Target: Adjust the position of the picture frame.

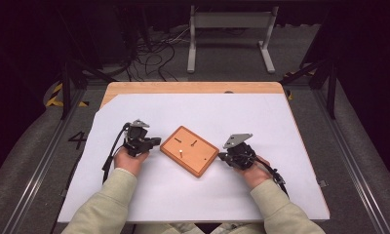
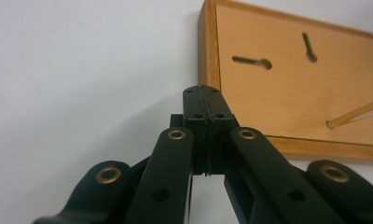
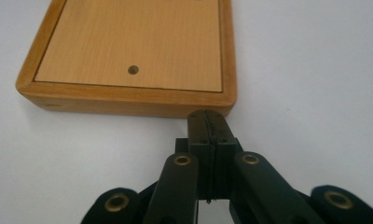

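Note:
A flat wooden board (image 1: 189,150) lies turned like a diamond in the middle of the white sheet. Two dark slots and a small pale peg (image 1: 181,151) show on its top. My left gripper (image 1: 157,142) lies just off the board's left corner, jaws pressed together with nothing between them. In the left gripper view the shut tips (image 2: 203,91) sit at the edge of the board (image 2: 292,84), whose slots and a thin wooden stick (image 2: 355,113) show. My right gripper (image 1: 221,156) is shut and empty at the right corner. Its tips (image 3: 206,116) almost meet the rim of the board (image 3: 128,42).
The white sheet (image 1: 193,195) covers a wooden table (image 1: 193,87). A small round hole (image 3: 133,70) marks the board near the right gripper. Beyond the table stand a grey metal frame (image 1: 229,36) and loose cables (image 1: 154,56) on the floor.

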Motion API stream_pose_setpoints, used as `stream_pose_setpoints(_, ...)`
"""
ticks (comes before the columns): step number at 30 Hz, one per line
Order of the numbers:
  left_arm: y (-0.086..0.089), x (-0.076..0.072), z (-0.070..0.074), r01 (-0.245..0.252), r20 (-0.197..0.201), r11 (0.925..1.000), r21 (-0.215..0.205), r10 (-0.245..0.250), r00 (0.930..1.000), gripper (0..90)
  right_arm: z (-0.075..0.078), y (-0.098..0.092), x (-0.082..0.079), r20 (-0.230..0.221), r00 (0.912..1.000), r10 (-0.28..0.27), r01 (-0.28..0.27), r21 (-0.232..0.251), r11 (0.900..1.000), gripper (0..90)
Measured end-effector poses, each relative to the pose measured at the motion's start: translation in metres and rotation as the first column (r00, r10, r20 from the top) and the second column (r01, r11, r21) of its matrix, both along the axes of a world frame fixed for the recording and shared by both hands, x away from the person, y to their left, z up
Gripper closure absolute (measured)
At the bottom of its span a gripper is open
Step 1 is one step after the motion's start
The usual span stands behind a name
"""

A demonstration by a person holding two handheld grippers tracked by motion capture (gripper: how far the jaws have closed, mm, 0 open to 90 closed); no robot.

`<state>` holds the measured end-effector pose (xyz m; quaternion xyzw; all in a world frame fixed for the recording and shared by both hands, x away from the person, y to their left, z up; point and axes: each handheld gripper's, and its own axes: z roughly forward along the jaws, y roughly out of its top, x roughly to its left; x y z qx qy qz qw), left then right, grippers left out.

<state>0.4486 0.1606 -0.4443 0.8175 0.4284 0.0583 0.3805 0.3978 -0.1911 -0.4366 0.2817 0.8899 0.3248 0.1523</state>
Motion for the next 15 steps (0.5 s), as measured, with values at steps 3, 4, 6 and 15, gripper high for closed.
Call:
stream_pose_setpoints(3, 0.005, 0.002, -0.001, 0.019, -0.021, 0.9995, -0.027, -0.020, 0.9996, 89.8, 0.010, -0.015, -0.004, 0.018, 0.9995, -0.026, 0.025, 0.044, 0.999, 90.0)
stream_pose_setpoints(4, 0.006, 0.002, -0.001, 0.027, -0.046, 0.9980, -0.057, -0.029, 0.9985, 89.8, 0.012, -0.020, -0.005, 0.020, 0.9992, -0.033, 0.032, 0.055, 0.998, 90.0)
stream_pose_setpoints(6, 0.006, 0.000, -0.001, 0.073, -0.078, 0.9947, -0.073, -0.078, 0.9939, 89.8, 0.015, -0.029, -0.006, 0.024, 0.9986, -0.048, 0.046, 0.072, 0.996, 90.0)
stream_pose_setpoints(15, -0.025, -0.031, 0.002, 0.285, -0.109, 0.9582, 0.019, -0.282, 0.9532, 89.8, 0.026, -0.056, -0.005, 0.032, 0.9935, -0.109, 0.104, 0.135, 0.985, 90.0)
